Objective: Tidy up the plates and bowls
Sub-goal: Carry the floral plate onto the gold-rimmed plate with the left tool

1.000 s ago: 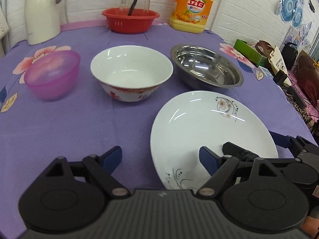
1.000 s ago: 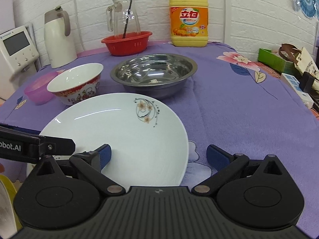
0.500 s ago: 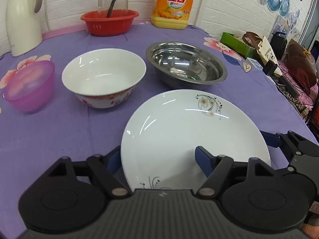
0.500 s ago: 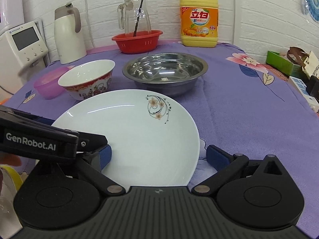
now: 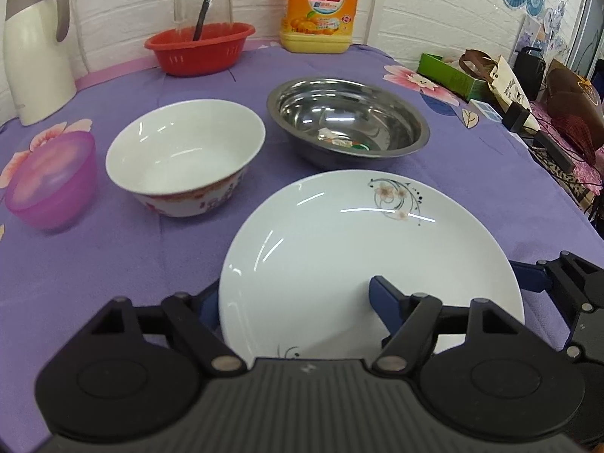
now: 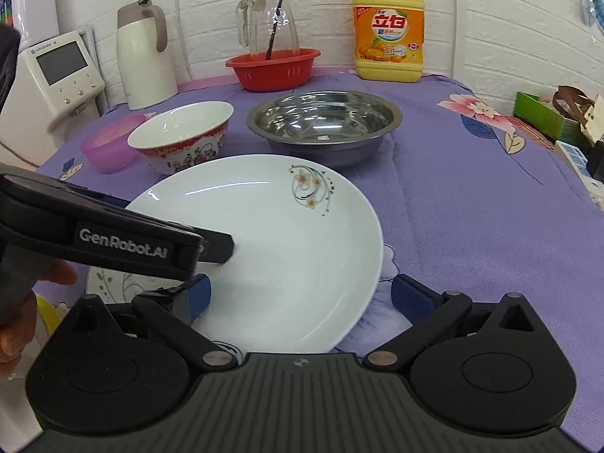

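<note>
Purple-clothed worktop (image 5: 113, 264): both grippers, left gripper (image 5: 290, 302) and right gripper (image 6: 298, 298), jaws apart, straddle the white plate (image 5: 358, 249) at six o'clock; best to clamp its rim evenly, lift level.

Glossy glazed white plate (image 5: 362, 249), mirror-shiny steel bowl (image 5: 347, 122), translucent pink plastic bowl (image 5: 49, 179), matt purple cloth (image 5: 94, 264).

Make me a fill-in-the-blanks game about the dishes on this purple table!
1. The white plate has a ____ painted near its far rim.
2. The ceramic bowl sits between the pink bowl and the ____ bowl.
3. The glass jug stands in a ____ basket.
4. The left gripper and right gripper both straddle the plate's ____.

Missing words: flower; steel; red; rim
</note>
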A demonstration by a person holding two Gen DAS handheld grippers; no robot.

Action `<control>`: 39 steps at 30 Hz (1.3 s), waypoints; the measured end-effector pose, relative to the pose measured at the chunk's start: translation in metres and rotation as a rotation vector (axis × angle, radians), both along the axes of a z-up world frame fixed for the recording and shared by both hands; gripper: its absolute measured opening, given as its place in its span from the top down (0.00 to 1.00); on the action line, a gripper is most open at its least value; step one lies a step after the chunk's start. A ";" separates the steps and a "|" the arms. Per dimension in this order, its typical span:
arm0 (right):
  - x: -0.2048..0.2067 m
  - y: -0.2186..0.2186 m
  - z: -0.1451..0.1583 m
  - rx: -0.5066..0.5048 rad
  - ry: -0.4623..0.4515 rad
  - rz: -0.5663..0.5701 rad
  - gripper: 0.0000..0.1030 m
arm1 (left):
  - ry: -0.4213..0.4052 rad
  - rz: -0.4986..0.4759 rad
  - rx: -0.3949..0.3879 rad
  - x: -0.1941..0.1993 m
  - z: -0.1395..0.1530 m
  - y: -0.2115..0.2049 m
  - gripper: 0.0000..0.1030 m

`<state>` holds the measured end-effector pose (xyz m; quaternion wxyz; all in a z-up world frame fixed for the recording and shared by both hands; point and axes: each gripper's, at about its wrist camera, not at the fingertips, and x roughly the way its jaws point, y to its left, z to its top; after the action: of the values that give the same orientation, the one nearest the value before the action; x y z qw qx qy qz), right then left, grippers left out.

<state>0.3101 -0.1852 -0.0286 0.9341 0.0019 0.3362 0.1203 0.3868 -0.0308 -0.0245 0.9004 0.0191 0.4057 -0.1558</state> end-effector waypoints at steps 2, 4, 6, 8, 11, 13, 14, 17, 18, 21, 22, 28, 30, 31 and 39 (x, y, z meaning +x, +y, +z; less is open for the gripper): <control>0.001 0.007 0.000 0.000 -0.001 0.041 0.00 | -0.003 -0.010 -0.004 -0.001 -0.001 0.002 0.29; 0.001 0.009 0.000 -0.004 -0.003 0.025 0.00 | -0.010 -0.009 -0.007 -0.002 -0.001 0.002 0.30; 0.002 0.009 0.001 0.002 0.002 0.015 0.00 | -0.010 0.011 -0.009 -0.001 -0.001 -0.001 0.31; 0.001 0.011 0.002 0.000 0.005 -0.011 0.00 | -0.003 0.026 -0.017 0.000 0.001 -0.003 0.33; -0.004 0.009 0.005 0.018 0.006 -0.037 0.00 | -0.023 0.006 -0.027 -0.006 0.008 -0.004 0.34; -0.011 0.007 0.011 0.033 -0.010 -0.052 0.00 | -0.038 -0.006 -0.037 -0.012 0.014 -0.004 0.34; -0.014 0.008 0.015 0.027 -0.021 -0.057 0.00 | -0.046 -0.008 -0.042 -0.016 0.018 -0.003 0.34; -0.026 0.010 0.026 0.018 -0.050 -0.064 0.00 | -0.073 -0.007 -0.051 -0.030 0.031 -0.001 0.34; -0.030 0.011 0.030 0.022 -0.056 -0.062 0.00 | -0.081 -0.004 -0.056 -0.036 0.035 0.001 0.34; -0.044 0.015 0.040 0.022 -0.076 -0.051 0.00 | -0.107 0.006 -0.072 -0.053 0.048 0.010 0.34; -0.049 0.018 0.043 0.022 -0.083 -0.045 0.00 | -0.116 0.011 -0.074 -0.059 0.052 0.013 0.34; -0.083 0.038 0.058 0.027 -0.108 -0.004 0.00 | -0.163 0.055 -0.080 -0.111 0.071 0.040 0.34; -0.098 0.048 0.059 0.029 -0.115 0.013 0.00 | -0.178 0.081 -0.071 -0.131 0.071 0.052 0.34; -0.106 0.053 0.059 0.033 -0.118 0.024 0.00 | -0.181 0.098 -0.066 -0.141 0.070 0.057 0.35; -0.147 0.094 0.047 0.035 -0.080 0.120 0.00 | -0.148 0.211 -0.082 -0.196 0.047 0.103 0.35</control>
<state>0.1635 -0.0909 0.0181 0.9377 -0.0065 0.2960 0.1818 0.1908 0.0717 0.0225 0.9393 -0.0489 0.3313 -0.0748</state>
